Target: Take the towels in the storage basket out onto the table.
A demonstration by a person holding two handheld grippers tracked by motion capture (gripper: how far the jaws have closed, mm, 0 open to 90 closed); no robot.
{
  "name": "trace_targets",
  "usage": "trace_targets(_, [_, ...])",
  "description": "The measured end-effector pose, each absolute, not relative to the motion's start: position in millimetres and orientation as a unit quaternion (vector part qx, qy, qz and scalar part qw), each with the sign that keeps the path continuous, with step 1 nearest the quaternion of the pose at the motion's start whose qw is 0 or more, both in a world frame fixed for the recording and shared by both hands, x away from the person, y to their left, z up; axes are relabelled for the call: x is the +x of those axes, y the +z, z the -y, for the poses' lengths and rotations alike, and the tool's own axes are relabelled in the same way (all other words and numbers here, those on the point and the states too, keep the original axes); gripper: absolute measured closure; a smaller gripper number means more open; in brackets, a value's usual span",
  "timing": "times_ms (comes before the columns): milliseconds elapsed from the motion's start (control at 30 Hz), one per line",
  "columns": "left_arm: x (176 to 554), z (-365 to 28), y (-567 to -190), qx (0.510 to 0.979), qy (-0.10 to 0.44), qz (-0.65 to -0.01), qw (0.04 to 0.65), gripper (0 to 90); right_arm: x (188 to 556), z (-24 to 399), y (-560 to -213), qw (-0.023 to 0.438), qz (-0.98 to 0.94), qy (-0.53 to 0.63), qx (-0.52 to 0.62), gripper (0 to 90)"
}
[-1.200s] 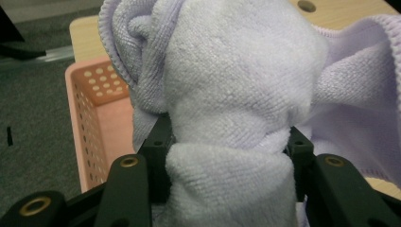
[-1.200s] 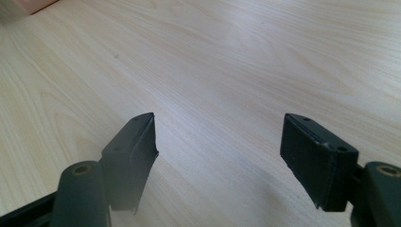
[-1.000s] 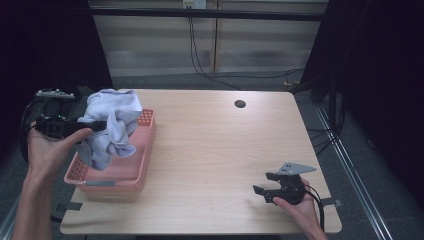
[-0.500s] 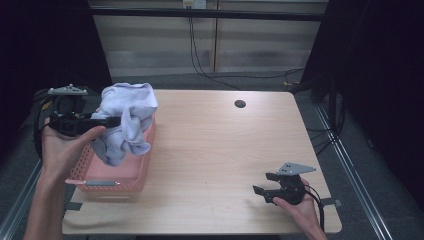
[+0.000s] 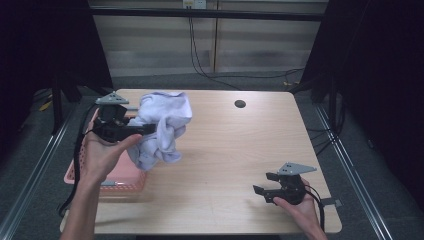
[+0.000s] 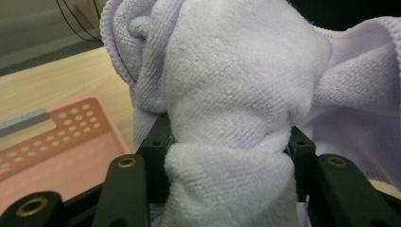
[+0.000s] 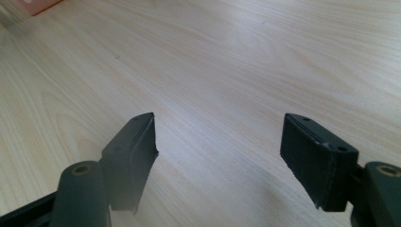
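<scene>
A pale wooden table (image 5: 235, 165) fills the middle of a dim room, with dark curtains at either side and cables trailing down the far wall. At the table's left edge sits a pink perforated basket (image 5: 122, 176). The step in hand looks like lifting a lavender towel (image 5: 162, 127) out of that basket: the left gripper (image 5: 131, 131) holds it bunched in the air above the basket's right rim, jaws clamped on a thick fold. Next it probably needs carrying over bare wood and setting down. The right gripper (image 5: 261, 184) rests near the right corner, jaws wide apart, holding nothing. A small dark hole (image 5: 240, 104) marks the far side.
</scene>
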State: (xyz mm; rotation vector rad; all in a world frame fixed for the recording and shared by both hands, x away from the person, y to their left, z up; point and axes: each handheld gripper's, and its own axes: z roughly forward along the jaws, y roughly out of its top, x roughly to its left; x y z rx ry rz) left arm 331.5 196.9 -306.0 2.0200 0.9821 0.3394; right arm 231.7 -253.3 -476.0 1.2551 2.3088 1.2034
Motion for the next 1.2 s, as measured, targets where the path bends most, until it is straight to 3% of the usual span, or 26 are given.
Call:
trace_targets(267, [335.0, -154.1, -340.3, 0.829, 0.108, -0.370, 0.405, 49.0, 231.1, 254.0, -476.0, 0.120, -0.790, 0.417, 0.434, 26.7])
trace_targets(833, [342.1, -109.8, -421.5, 0.856, 0.038, -0.343, 0.385, 46.4, 231.5, 252.9, -476.6, 0.120, -0.791, 0.415, 0.433, 26.7])
trace_targets(1200, [337.6, -110.3, -447.1, 0.869, 0.037, -0.323, 0.372, 30.4, 235.2, 236.4, -469.2, 0.118, -0.794, 0.427, 0.416, 26.4])
